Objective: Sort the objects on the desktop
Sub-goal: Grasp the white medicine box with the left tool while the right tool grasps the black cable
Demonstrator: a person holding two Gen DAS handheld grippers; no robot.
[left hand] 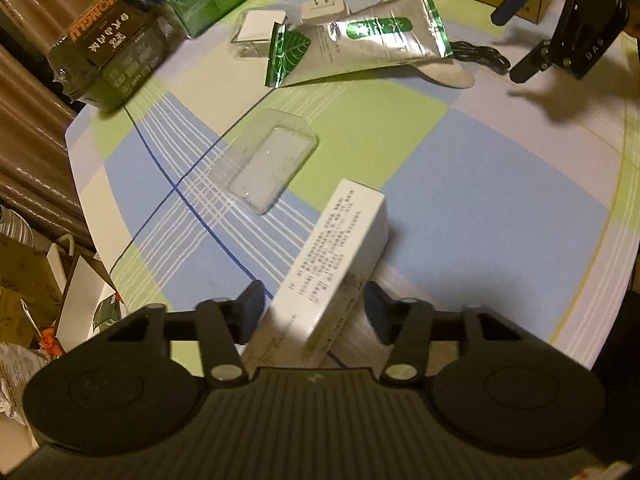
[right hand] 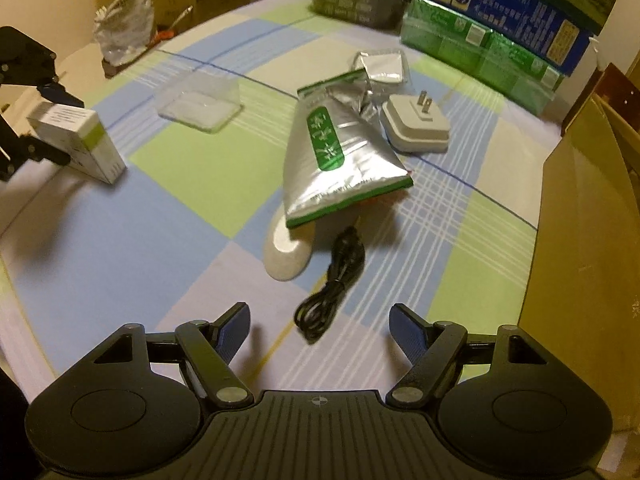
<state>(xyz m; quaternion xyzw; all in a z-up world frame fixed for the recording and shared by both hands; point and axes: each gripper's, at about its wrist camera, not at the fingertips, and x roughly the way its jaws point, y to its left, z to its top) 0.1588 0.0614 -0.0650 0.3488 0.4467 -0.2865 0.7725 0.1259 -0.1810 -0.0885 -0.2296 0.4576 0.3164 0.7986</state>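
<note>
Left gripper [left hand: 314,312], nearest in its own wrist view: clamped on white printed carton [left hand: 340,256], pads on the two broad faces at the near end. Carton tilted, far end touching or just above checked tablecloth [left hand: 500,200]; which one, unclear. Long axis along the fingers, running away from the camera and slightly right; far end face pointing toward the middle of the table. Same carton in right wrist view [right hand: 76,140], at the left edge, green-striped end face turned toward table centre.

Judgement on the step: carry-and-place of the carton. Best kept low, grip held firm until the full bottom face sits flat, long axis kept clear of clear plastic tray [left hand: 272,164] just beyond it. Release only once level, otherwise likely to tip onto a side.

Right gripper [right hand: 318,330]: spread wide, holding nothing, hovering above the cloth. Coiled black cable [right hand: 332,284] just ahead, between the finger lines, long axis running away from the camera. Likely next pick; closing across the bundled middle better than on a loose loop.

Beyond the cable: white oval object [right hand: 286,254], partly under silver-green foil pouch [right hand: 336,156]. Pouch lying flat, long axis front to back, torn top at the far end. White plug adapter [right hand: 416,128] just right of it, prongs up. Small foil packet [right hand: 382,64] behind. Green and blue cartons [right hand: 500,40] stacked at the far edge.
</note>
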